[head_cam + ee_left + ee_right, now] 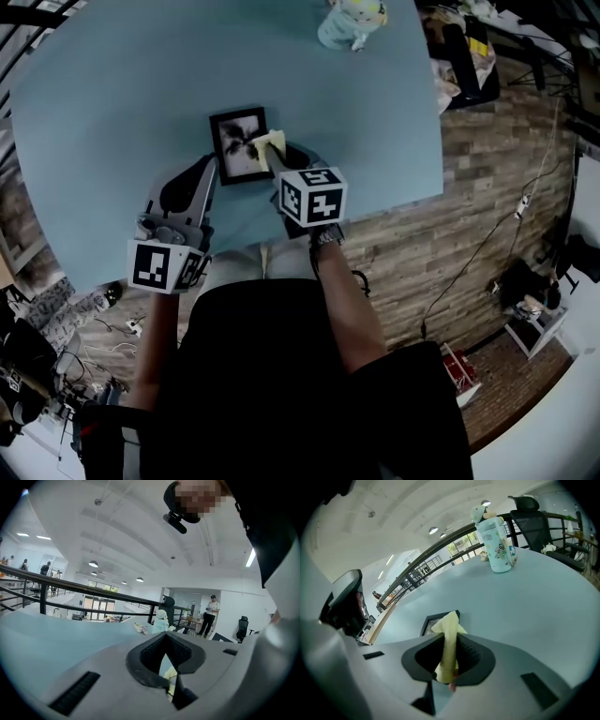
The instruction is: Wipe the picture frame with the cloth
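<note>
Right tongs [279, 161] clamped on the yellow cloth [266, 145], holding it over the right side of the picture frame [234, 148], flat mid-surface [103, 112]. Left tongs [208, 174] together, empty, at the frame's left edge, likely steadying it.

a pale blue worktop [103, 103]; a mint cartoon-printed bottle [497, 541] upright near its far edge; wood-plank floor [487, 178] with cables [487, 246] beside.
</note>
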Action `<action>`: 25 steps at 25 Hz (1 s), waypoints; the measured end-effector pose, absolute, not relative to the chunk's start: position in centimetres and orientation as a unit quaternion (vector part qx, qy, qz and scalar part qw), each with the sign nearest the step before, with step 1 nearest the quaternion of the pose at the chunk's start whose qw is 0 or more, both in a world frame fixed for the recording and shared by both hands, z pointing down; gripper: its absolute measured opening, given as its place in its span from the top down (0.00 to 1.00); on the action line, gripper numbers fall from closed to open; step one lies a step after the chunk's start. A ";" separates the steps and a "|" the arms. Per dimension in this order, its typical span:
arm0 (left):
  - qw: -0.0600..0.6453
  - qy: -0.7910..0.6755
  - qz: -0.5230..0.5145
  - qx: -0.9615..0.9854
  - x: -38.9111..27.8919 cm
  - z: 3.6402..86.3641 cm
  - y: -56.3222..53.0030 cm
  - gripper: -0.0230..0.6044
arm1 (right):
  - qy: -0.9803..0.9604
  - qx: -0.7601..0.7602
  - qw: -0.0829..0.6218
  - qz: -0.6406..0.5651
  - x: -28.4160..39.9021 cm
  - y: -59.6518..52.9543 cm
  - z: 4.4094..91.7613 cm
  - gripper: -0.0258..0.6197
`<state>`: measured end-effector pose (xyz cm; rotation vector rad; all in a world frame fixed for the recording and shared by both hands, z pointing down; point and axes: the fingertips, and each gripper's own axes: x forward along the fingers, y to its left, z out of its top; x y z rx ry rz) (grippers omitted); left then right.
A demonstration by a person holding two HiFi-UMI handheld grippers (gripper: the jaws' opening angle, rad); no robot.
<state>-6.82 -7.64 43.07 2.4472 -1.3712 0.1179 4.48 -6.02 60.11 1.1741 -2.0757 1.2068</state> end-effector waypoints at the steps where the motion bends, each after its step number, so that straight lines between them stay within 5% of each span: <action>1: 0.164 -0.480 0.040 0.861 -6.7 43.0 -7.7 0.97 | -0.755 0.429 0.231 0.439 4.7 -6.0 60.0 0.87; 25: 0.165 -0.554 0.034 0.815 -12.8 43.6 -5.6 0.97 | -0.809 0.311 0.265 0.422 -6.1 -3.0 60.0 0.87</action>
